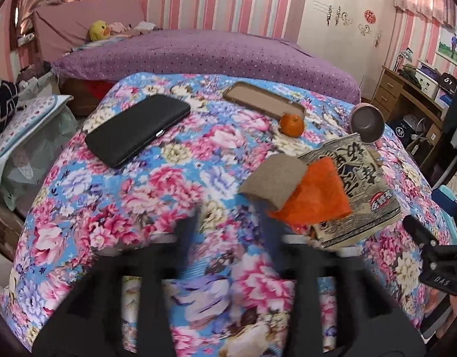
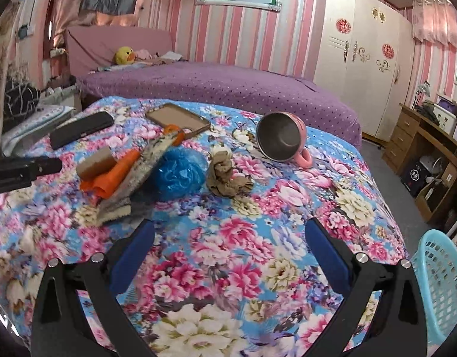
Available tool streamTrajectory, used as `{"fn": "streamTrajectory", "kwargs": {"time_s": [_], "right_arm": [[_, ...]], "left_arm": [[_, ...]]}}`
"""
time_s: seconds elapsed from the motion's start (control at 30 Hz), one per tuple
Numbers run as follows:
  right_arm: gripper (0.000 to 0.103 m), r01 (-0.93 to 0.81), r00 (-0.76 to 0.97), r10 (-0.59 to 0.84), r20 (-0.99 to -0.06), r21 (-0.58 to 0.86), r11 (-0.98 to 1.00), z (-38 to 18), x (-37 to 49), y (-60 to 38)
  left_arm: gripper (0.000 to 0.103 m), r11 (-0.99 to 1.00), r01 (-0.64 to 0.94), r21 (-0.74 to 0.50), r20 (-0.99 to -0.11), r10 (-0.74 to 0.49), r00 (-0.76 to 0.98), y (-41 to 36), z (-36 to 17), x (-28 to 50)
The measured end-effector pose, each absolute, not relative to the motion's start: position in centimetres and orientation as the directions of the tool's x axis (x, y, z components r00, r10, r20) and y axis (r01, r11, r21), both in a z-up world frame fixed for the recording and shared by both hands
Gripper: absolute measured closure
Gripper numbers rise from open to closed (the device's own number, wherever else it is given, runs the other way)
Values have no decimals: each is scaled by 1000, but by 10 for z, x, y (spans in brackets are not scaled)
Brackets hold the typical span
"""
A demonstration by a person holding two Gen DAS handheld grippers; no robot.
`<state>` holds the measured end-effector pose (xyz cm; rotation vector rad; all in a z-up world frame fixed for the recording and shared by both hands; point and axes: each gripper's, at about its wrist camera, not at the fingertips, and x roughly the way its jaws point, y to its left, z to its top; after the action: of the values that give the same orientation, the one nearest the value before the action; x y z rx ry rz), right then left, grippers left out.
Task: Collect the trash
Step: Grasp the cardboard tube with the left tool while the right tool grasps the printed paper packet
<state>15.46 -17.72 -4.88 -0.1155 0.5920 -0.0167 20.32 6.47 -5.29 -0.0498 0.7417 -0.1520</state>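
Several scraps lie uncollected on your flowered quilt [image 2: 228, 267]: a brown cardboard roll [image 1: 273, 178], orange wrapper [image 1: 314, 196], printed snack packet [image 1: 356, 178], crumpled blue plastic bag [image 2: 177, 172] and wadded brown paper [image 2: 225, 172]. Your pale blue plastic basket [image 2: 436, 282] waits at the right edge, its inside hidden. Left gripper [image 1: 228, 226] hangs blurred, jaws apart and empty just short of the roll; right gripper [image 2: 228, 235] spread wide, empty. Plenty of bare quilt lies ahead; mind the tipped pink mug [image 2: 282, 139].

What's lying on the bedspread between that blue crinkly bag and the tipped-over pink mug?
A crumpled brownish wad of paper sits between the blue plastic bag and the pink mug, apart from both. The right wrist view shows it.
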Motion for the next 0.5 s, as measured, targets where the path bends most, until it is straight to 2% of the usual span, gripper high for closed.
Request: {"fn": "streamTrajectory", "kwargs": {"time_s": [0.07, 0.33, 0.37, 0.4, 0.47, 0.5], "right_arm": [[5, -3, 827, -50, -560, -94, 996, -48, 156, -184], [5, 51, 796, -66, -602, -41, 998, -54, 172, -221], [5, 57, 792, -65, -607, -32, 998, -55, 174, -226], [5, 59, 790, -61, -610, -23, 998, -55, 175, -230], [5, 62, 788, -51, -613, -4, 998, -56, 177, -235], [5, 61, 788, -47, -614, 1, 998, -56, 177, -237]], "left_arm": [[30, 990, 125, -71, -649, -141, 748, 55, -50, 204], [30, 982, 167, -84, -697, -178, 695, 14, -61, 237], [35, 981, 168, -99, -713, -188, 676, 11, -66, 244], [47, 981, 165, -105, -720, -189, 668, 11, -69, 248], [63, 982, 151, -110, -731, -183, 657, 12, -73, 253], [68, 982, 144, -122, -727, -187, 661, 15, -73, 254]]}}
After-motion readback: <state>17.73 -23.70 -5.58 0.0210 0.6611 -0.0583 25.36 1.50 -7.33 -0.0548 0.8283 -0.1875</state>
